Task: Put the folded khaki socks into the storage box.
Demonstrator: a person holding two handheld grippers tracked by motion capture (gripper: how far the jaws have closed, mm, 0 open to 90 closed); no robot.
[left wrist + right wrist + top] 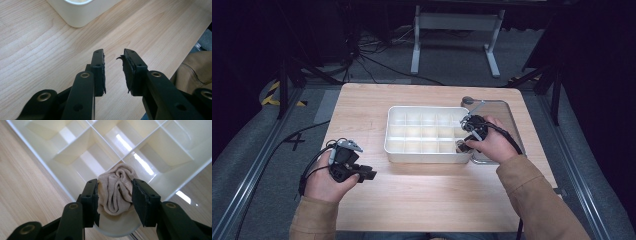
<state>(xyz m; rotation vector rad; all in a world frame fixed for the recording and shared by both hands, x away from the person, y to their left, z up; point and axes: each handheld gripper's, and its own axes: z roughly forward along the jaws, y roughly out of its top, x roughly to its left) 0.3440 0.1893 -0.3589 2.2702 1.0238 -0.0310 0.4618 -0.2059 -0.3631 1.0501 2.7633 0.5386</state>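
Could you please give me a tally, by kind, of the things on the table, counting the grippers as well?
White divided tray: 1
Beige rolled sock, in the tray's corner compartment: 1
Clear board beside the tray: 1
Grippers, left gripper and right gripper: 2
Total: 5

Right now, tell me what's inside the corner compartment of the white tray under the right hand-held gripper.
A rolled beige sock sits in that corner compartment of the white tray, between the right hand-held gripper's open jaws. The sock covers the compartment's floor, so anything beneath it can't be seen. Neighbouring compartments look empty.
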